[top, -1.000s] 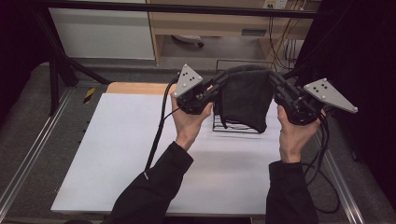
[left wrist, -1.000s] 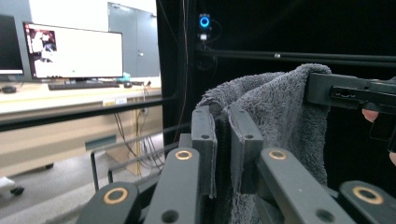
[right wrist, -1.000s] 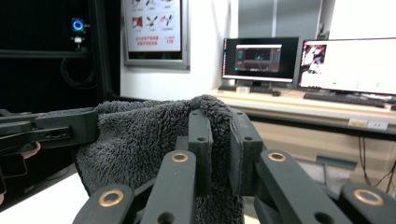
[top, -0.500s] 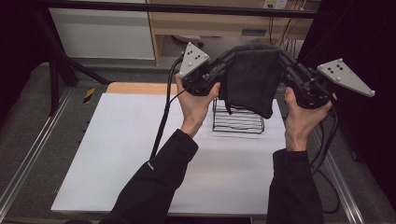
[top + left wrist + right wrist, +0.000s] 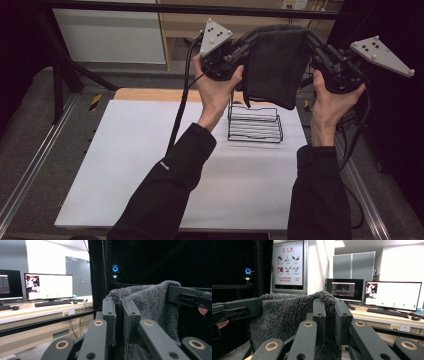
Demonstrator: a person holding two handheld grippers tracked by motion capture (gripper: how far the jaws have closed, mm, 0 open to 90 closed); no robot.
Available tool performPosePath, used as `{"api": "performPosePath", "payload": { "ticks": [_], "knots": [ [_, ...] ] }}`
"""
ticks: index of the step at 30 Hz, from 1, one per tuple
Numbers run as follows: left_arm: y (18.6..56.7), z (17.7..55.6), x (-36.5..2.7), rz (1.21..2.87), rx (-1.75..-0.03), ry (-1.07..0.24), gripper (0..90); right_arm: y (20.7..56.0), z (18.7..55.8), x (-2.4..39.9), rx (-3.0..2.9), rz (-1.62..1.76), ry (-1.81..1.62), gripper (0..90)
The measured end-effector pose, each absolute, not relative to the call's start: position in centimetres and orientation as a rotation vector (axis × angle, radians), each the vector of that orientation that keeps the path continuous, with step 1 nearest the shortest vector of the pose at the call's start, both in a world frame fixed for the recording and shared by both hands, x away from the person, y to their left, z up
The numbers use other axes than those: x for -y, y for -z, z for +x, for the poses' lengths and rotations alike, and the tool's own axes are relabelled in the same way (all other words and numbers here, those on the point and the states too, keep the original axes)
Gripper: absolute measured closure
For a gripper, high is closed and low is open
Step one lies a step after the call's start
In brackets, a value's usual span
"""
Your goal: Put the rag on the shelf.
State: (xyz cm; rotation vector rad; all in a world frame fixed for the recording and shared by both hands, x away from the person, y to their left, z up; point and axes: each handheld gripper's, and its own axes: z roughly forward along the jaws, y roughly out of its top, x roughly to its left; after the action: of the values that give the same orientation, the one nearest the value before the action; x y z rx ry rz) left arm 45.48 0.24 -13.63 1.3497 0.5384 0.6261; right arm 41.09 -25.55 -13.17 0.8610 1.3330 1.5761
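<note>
Now the towel [image 5: 274, 65] is held aloft, clenched by both grippers [image 5: 246, 49] [image 5: 309, 41]; a slipped corner could snag the far rack [image 5: 255, 125].

Dark grey towel [image 5: 274, 62], black rack [image 5: 255, 124]

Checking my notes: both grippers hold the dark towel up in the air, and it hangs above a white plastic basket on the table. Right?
Not quite: the basket is black wire, not white plastic, as the high view shows. The rest stands: left gripper and right gripper hold the dark towel up above it.
</note>
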Motion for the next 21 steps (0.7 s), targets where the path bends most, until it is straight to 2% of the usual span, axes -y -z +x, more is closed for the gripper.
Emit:
{"api": "performPosePath", "payload": {
  "ticks": [9, 21],
  "knots": [
    [12.2, 47.3, 0.2, 1.35, -0.545, -0.669, 81.7, 11.5, 43.9, 25.6, -1.324, 0.864, -1.564, 81.8],
    [11.5, 50.1, 0.2, 1.358, -0.572, -0.684, 81.7, 11.0, 47.1, 25.6, -1.338, 0.879, -1.563, 81.8]
  ]
}}
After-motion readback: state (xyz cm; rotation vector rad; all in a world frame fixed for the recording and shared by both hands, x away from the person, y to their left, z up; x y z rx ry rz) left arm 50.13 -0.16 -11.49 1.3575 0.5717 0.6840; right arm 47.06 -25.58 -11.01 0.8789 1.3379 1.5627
